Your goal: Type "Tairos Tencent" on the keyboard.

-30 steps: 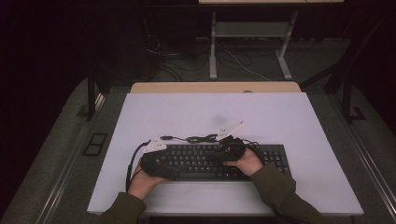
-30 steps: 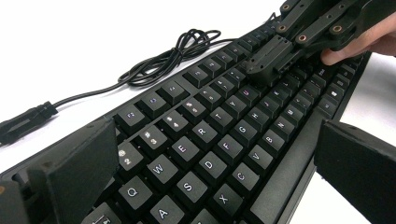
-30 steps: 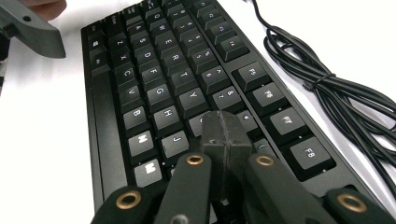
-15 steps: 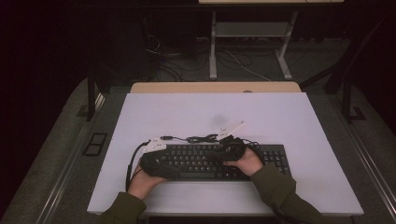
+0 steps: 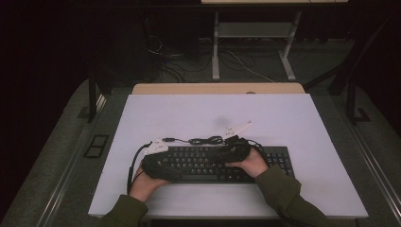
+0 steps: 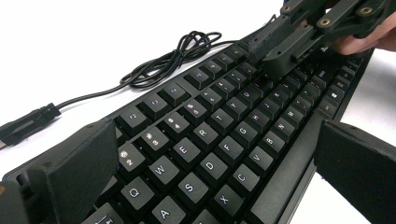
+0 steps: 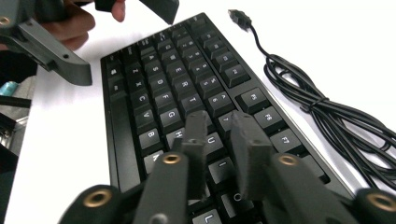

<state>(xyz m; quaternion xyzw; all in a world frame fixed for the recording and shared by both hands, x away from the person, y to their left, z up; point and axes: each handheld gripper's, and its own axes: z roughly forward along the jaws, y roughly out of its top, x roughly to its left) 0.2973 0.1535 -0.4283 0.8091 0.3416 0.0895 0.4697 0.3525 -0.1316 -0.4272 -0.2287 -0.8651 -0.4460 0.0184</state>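
Left gripper (image 6: 210, 172): fingers (image 6: 79, 172) spread wide, straddling the black keyboard (image 6: 219, 135) at lower frame. Right gripper (image 7: 219, 140): fingers (image 7: 247, 149) nearly together, a narrow gap between them, nothing held, tips at the keys. Keyboard lies in the lower centre of the white tabletop (image 5: 283, 118), its coiled cable (image 5: 205, 140) just behind. Beyond, a wooden edge (image 5: 217, 88), grey floor (image 5: 61, 156), and a dark room with a metal stand (image 5: 250, 33) and loose floor cables (image 5: 246, 66).

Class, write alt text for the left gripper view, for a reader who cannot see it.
A black keyboard on a white table runs between the left gripper's two wide-apart fingers. Farther along it, the right gripper points down at the keys, while the keyboard's coiled cable lies beside it.
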